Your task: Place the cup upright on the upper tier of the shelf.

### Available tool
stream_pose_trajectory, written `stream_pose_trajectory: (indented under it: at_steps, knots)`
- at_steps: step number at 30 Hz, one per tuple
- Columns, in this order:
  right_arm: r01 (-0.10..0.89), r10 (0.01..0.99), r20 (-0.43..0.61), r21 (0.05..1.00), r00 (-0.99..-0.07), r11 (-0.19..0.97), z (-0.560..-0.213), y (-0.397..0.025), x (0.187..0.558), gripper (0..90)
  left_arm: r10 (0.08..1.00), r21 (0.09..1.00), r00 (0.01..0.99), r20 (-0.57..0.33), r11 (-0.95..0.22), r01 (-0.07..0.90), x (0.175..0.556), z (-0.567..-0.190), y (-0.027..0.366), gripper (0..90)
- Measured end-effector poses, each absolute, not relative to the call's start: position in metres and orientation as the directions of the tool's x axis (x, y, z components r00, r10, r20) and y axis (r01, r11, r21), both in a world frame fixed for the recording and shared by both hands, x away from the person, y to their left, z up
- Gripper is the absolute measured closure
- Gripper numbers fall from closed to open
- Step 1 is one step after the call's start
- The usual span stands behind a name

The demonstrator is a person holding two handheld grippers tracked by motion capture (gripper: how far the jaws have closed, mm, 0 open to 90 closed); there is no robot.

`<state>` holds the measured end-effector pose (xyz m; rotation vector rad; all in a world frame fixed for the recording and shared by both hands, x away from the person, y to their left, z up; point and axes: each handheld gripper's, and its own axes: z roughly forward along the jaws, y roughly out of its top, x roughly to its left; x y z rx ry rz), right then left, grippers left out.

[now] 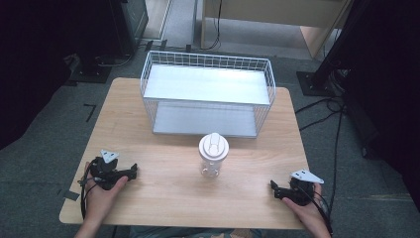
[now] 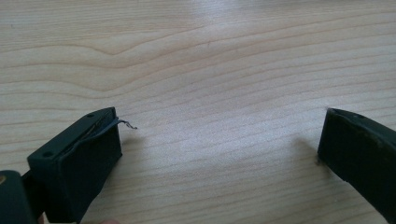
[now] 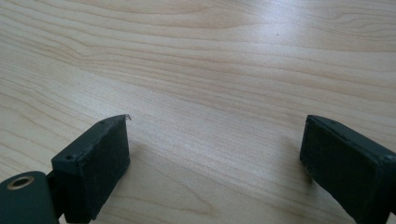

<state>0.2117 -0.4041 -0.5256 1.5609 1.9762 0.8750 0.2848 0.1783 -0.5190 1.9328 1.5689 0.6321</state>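
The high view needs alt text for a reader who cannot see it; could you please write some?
A clear bottle with a white lid stands mid-table on a light wooden table, before a white wire basket. The left gripper and right gripper rest near the front corners, each hand-held, apart from the bottle.

The bench (image 1: pixel 163 188) is pale wood with clear grain and a soft sheen. The jar (image 1: pixel 212 159) looks like clear glossy plastic under a white lid. The basket (image 1: pixel 208 94) is white-coated wire. Each tool's jaws are matt black.
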Motion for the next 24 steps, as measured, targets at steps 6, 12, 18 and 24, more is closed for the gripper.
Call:
stream_pose_trajectory:
  at_steps: [6,12,18,24]
  knots:
    - [0.630,0.973,-0.006,0.762,-0.229,0.153,-0.522,-0.399,0.210,7.9,0.979,0.685,0.202,0.010,-0.154,0.713,0.285,-0.519,0.178,0.0]
    - [0.600,0.967,0.024,0.788,-0.252,0.137,-0.510,-0.384,0.216,7.9,0.979,0.685,0.202,0.010,-0.154,0.712,0.285,-0.519,0.178,0.0]
    - [0.573,0.957,0.037,0.808,-0.287,0.141,-0.495,-0.366,0.221,7.9,0.979,0.684,0.202,0.010,-0.154,0.713,0.285,-0.519,0.178,0.0]
    - [0.550,0.941,0.024,0.817,-0.337,0.176,-0.484,-0.345,0.225,8.0,0.979,0.685,0.202,0.009,-0.153,0.712,0.285,-0.519,0.178,0.0]
